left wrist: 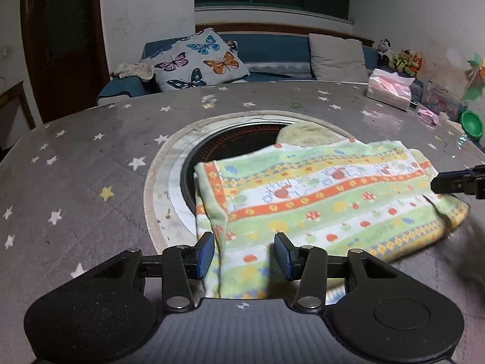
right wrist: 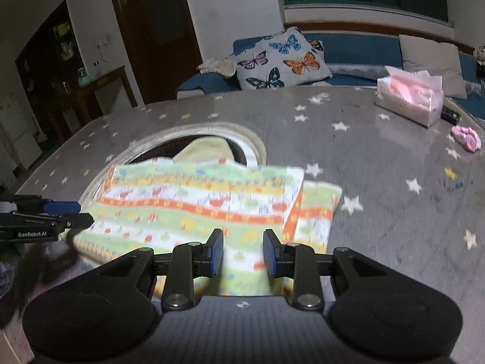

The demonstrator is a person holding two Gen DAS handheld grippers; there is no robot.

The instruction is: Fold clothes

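Observation:
A folded towel (left wrist: 318, 200) with green, orange and yellow stripes lies on the grey star-patterned table (left wrist: 91, 166), partly over a round hole (left wrist: 236, 142). My left gripper (left wrist: 245, 254) hangs open over the towel's near left corner, its blue pads apart and the cloth lying flat beneath them. My right gripper (right wrist: 244, 251) is open above the near edge of the towel (right wrist: 197, 209), pads not pressing the cloth. The left gripper (right wrist: 78, 214) also shows at the towel's left side in the right wrist view. One of the right gripper's fingers (left wrist: 445, 182) reaches over the towel's right end, which is bunched.
A pale yellow-green cloth (left wrist: 306, 135) sits in the hole behind the towel. A tissue box (left wrist: 389, 91), a pink scrunchie (left wrist: 427, 116) and a green bowl (left wrist: 471, 123) stand at the far right. Beyond the table is a blue sofa with a butterfly pillow (left wrist: 197, 60).

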